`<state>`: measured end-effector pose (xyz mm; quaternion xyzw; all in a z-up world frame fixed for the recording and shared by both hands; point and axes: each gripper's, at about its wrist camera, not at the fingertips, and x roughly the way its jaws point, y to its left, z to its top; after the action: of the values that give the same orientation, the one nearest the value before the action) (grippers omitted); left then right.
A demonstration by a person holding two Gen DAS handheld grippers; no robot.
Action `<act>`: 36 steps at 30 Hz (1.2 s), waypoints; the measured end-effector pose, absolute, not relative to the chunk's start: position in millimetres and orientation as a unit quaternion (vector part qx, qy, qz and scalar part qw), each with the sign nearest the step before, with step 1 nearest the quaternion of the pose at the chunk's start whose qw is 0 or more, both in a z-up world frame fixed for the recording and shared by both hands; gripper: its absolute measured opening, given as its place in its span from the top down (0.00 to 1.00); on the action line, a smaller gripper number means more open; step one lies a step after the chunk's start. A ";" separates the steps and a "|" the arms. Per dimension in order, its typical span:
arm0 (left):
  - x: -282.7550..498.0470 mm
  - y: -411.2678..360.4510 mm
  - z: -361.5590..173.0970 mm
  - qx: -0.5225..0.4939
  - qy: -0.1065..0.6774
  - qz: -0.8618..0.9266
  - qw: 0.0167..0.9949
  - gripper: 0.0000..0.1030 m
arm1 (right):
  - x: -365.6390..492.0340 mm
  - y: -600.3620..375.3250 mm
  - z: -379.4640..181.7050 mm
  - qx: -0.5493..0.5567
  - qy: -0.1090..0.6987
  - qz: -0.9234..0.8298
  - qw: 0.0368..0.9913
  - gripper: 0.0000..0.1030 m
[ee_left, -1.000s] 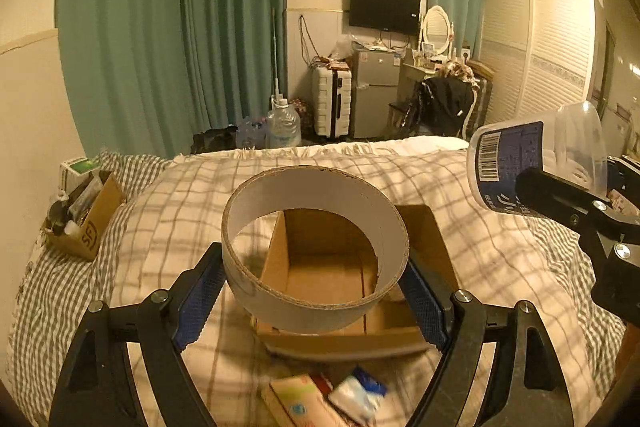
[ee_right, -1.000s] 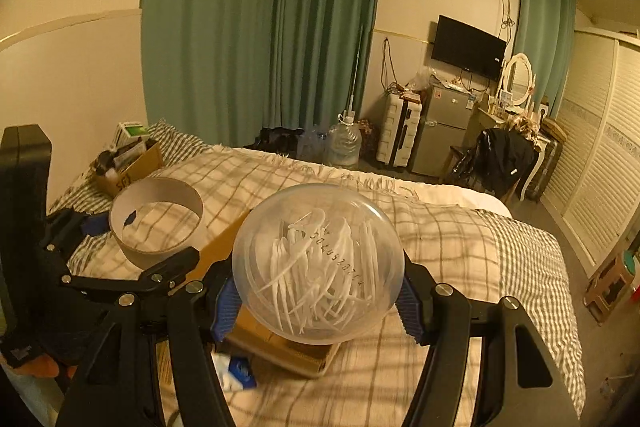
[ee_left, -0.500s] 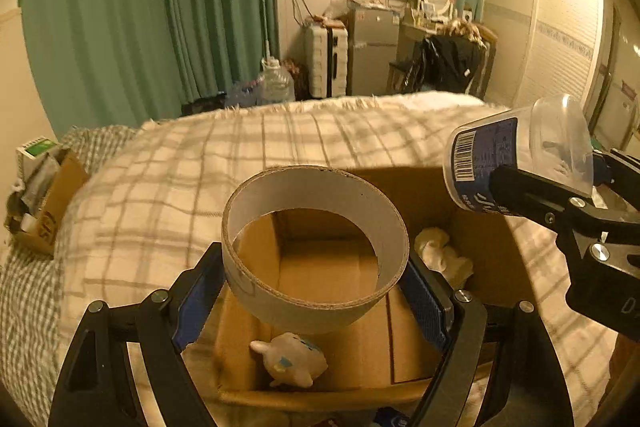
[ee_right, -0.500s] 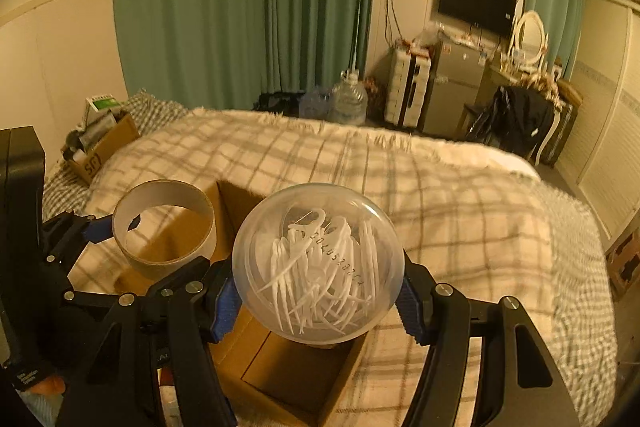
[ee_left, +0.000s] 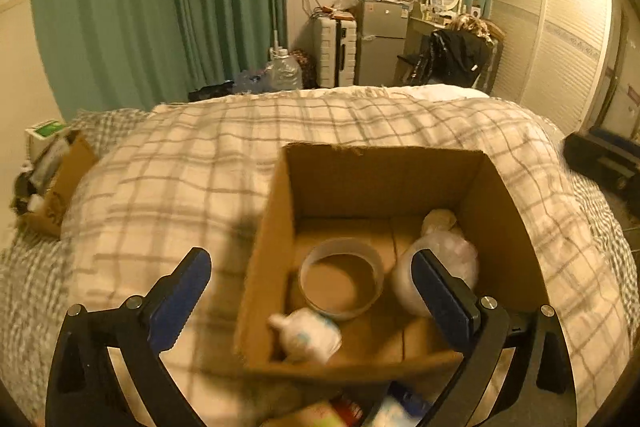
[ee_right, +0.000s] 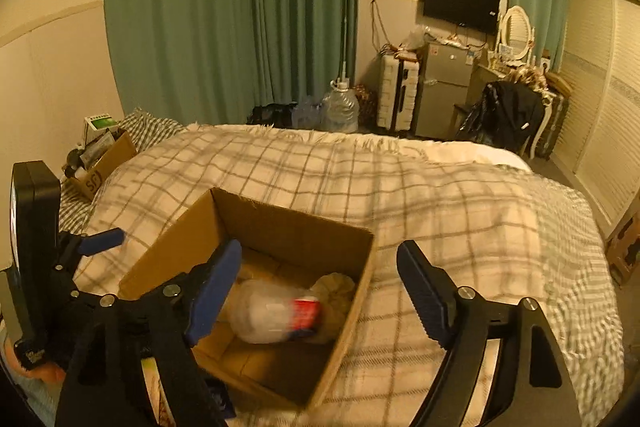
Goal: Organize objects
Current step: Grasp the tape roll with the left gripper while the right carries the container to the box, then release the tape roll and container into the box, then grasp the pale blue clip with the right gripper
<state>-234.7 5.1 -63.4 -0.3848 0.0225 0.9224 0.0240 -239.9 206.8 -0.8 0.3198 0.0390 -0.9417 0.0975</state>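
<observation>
An open cardboard box [ee_left: 276, 219] sits on the plaid bed; it also shows in the right wrist view [ee_right: 352, 299]. Inside lie a white tape ring [ee_left: 341, 277], a clear plastic jar of floss picks [ee_left: 448, 259] on its side, a small white figure [ee_left: 306, 335] and a pale soft lump [ee_left: 438, 219]. The jar [ee_right: 276, 315] shows blurred in the right wrist view. My left gripper [ee_left: 312, 291] is open and empty above the box's near left side. My right gripper [ee_right: 320, 291] is open and empty above the box's right wall.
The plaid blanket [ee_left: 180, 187] covers the bed. A second cardboard box of items [ee_left: 60, 183] sits at the far left on the pillow end. Small packets [ee_left: 360, 411] lie in front of the box. Furniture and curtains stand beyond the bed.
Both grippers have opened. The tape ring left my left gripper and lies in the box. The jar left my right gripper and lies in the box, still blurred.
</observation>
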 end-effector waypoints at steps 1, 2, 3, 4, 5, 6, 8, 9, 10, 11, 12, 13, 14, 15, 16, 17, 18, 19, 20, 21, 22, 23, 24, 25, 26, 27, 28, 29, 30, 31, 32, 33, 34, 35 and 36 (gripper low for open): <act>-228.9 2.1 -60.4 -0.387 0.025 0.922 0.020 0.00 | -230.4 207.7 6.2 0.315 0.041 -0.943 0.096 0.21; -219.9 -1.3 -56.8 -0.389 0.029 0.921 0.016 0.00 | -224.4 208.2 11.0 0.313 0.042 -0.944 0.097 0.20; -209.4 -5.3 -53.5 -0.388 0.031 0.921 0.013 0.00 | -211.6 208.7 18.8 0.309 0.046 -0.945 0.100 0.18; -202.2 -7.6 -49.9 -0.388 0.033 0.921 0.010 0.00 | -204.5 208.0 23.0 0.306 0.048 -0.945 0.101 0.17; -190.8 -10.6 -45.8 -0.385 0.035 0.922 0.007 0.00 | -194.0 207.5 28.1 0.303 0.051 -0.946 0.102 0.17; -178.5 -12.4 -42.2 -0.382 0.037 0.923 0.002 0.00 | -181.4 208.2 33.7 0.299 0.056 -0.947 0.102 0.17; -160.1 -17.4 -37.9 -0.380 0.040 0.924 -0.002 0.00 | -161.0 210.5 41.6 0.294 0.060 -0.949 0.100 0.16; -147.5 -20.2 -35.9 -0.379 0.041 0.925 -0.003 0.00 | -149.0 211.0 44.7 0.292 0.063 -0.949 0.099 0.16; -138.0 -21.8 -34.3 -0.377 0.041 0.925 -0.005 0.00 | -140.0 212.0 46.0 0.293 0.065 -0.949 0.099 0.16; -129.4 -22.8 -33.0 -0.375 0.041 0.926 -0.008 0.00 | -130.3 212.2 46.9 0.294 0.066 -0.949 0.098 0.16; -115.9 -24.0 -31.7 -0.373 0.040 0.927 -0.010 0.00 | -118.2 211.7 47.8 0.296 0.068 -0.948 0.096 0.16; -107.8 -24.4 -31.4 -0.371 0.039 0.928 -0.009 0.00 | -109.1 210.1 47.2 0.297 0.071 -0.947 0.097 0.16; -95.3 -25.6 -31.6 -0.369 0.037 0.929 -0.010 0.00 | -99.7 208.1 45.6 0.297 0.075 -0.947 0.099 0.16; -86.1 -27.6 -32.3 -0.368 0.035 0.929 -0.012 0.00 | -91.9 206.3 43.9 0.297 0.076 -0.947 0.099 0.16; -75.9 -28.2 -33.4 -0.366 0.033 0.930 -0.014 0.00 | -83.9 204.7 41.0 0.297 0.079 -0.946 0.099 0.16; -67.4 -27.9 -35.8 -0.366 0.032 0.930 -0.017 0.00 | -75.1 202.5 36.6 0.300 0.081 -0.945 0.100 0.16; -56.7 -27.7 -39.6 -0.364 0.031 0.931 -0.023 0.00 | -65.5 199.8 29.8 0.306 0.079 -0.944 0.101 0.16; -49.5 -27.5 -43.0 -0.362 0.030 0.931 -0.028 0.00 | -60.2 198.4 25.0 0.309 0.077 -0.942 0.102 0.16; -42.4 -27.0 -47.1 -0.361 0.029 0.931 -0.033 0.00 | -53.7 195.4 17.0 0.316 0.076 -0.940 0.108 0.16; -36.2 -25.2 -51.7 -0.363 0.028 0.931 -0.037 0.00 | -48.0 192.6 7.8 0.324 0.074 -0.937 0.109 0.16; -29.6 -23.3 -58.0 -0.365 0.027 0.930 -0.039 0.00 | -44.2 189.9 -2.7 0.329 0.072 -0.936 0.102 0.16; -23.4 -21.5 -65.2 -0.368 0.029 0.928 -0.042 0.00 | -40.9 185.7 -13.5 0.339 0.074 -0.932 0.104 0.16; -18.4 -20.2 -72.9 -0.371 0.033 0.927 -0.051 0.00 | -38.7 180.0 -28.9 0.355 0.077 -0.926 0.105 0.16; -15.5 -20.8 -80.0 -0.376 0.038 0.924 -0.060 0.00 | -38.7 177.0 -37.3 0.365 0.080 -0.922 0.103 0.16; -14.1 -20.3 -86.3 -0.382 0.045 0.921 -0.065 0.00 | -37.6 171.9 -48.3 0.375 0.086 -0.917 0.104 0.16; -13.8 -20.7 -91.6 -0.389 0.049 0.917 -0.068 0.00 | -36.5 166.3 -60.8 0.386 0.093 -0.912 0.106 0.16; -12.9 -22.0 -94.2 -0.392 0.049 0.916 -0.071 0.00 | -36.1 161.1 -70.0 0.394 0.101 -0.907 0.107 0.16; -12.1 -24.8 -94.8 -0.391 0.044 0.916 -0.075 0.00 | -36.6 154.2 -79.4 0.404 0.112 -0.901 0.112 0.16; -11.3 -28.3 -93.9 -0.389 0.037 0.917 -0.082 0.00 | -37.2 144.9 -90.7 0.417 0.126 -0.892 0.119 0.16; -10.7 -31.7 -93.0 -0.387 0.033 0.918 -0.086 0.00 | -39.6 140.6 -96.1 0.423 0.131 -0.888 0.124 0.16; -10.4 -34.6 -92.4 -0.384 0.030 0.918 -0.091 0.00 | -40.7 134.6 -102.2 0.430 0.135 -0.883 0.131 0.16; -10.6 -37.3 -92.4 -0.383 0.028 0.918 -0.096 0.00 | -41.9 131.0 -105.4 0.435 0.135 -0.880 0.134 0.16; -10.9 -40.6 -93.4 -0.383 0.025 0.918 -0.100 0.00 | -43.7 127.6 -109.2 0.442 0.134 -0.876 0.141 0.16; -11.6 -43.9 -95.2 -0.386 0.020 0.916 -0.104 0.00 | -46.1 123.7 -112.5 0.448 0.134 -0.871 0.148 0.16; -12.0 -46.3 -96.9 -0.388 0.014 0.916 -0.104 0.00 | -47.5 118.2 -117.9 0.455 0.136 -0.866 0.157 0.16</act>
<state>-12.0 -46.3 -96.9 -0.3884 0.0143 0.9155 -0.1037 -47.5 118.2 -117.9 0.4550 0.1356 -0.8660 0.1567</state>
